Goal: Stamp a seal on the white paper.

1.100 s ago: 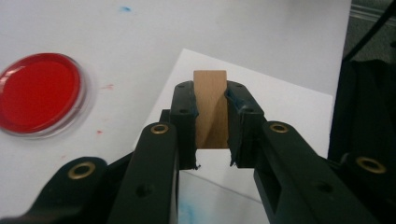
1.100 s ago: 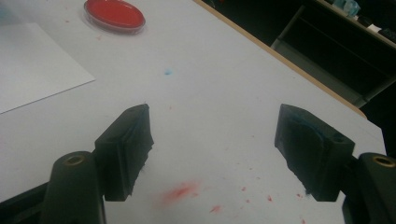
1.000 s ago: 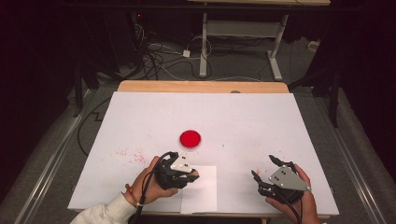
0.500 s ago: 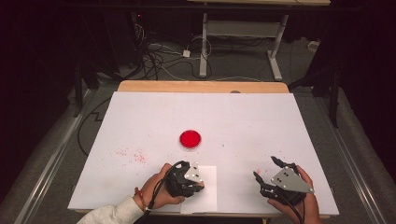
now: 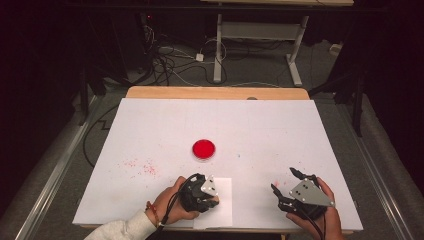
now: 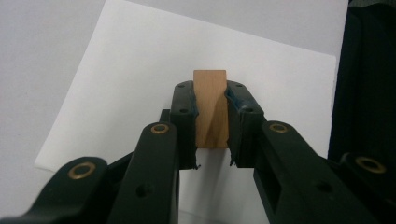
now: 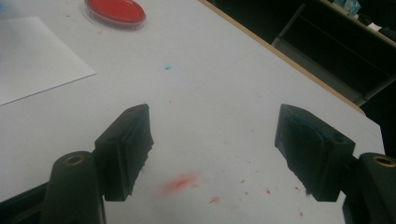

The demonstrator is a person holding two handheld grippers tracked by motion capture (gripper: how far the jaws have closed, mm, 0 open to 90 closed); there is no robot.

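Presently the left gripper (image 6: pixel 211 116) has its jaws clamped on a small wooden block (image 6: pixel 210 108), apparently a stamp, held over a white paper sheet (image 6: pixel 140 70) at the near edge of the worktop (image 5: pixel 250 125). In the high view the same left gripper (image 5: pixel 202 192) sits over the left part of the paper sheet (image 5: pixel 222 210), low to it; contact between block and paper cannot be confirmed. The right gripper (image 7: pixel 217 154) has its jaws wide apart with nothing between them, resting idle near the right front corner; it appears in the high view at (image 5: pixel 295 192).

Assessment of the step in hand: pressing the block onto the sheet. To do it well, the block should come down square so its whole face meets the paper, with one firm press and no sliding, then lift straight up. The sheet looks loose on the worktop and may lift with the block; the free right gripper could pin a corner.

A red ink pad (image 5: pixel 204 149) in a round clear dish stands apart, towards the middle of the worktop. Red specks (image 5: pixel 142 167) mark the surface left of the sheet, and further red smudges (image 7: pixel 180 183) lie beneath the right gripper.

Markings: no brand, label or legible writing found on block, dish, paper or grippers.
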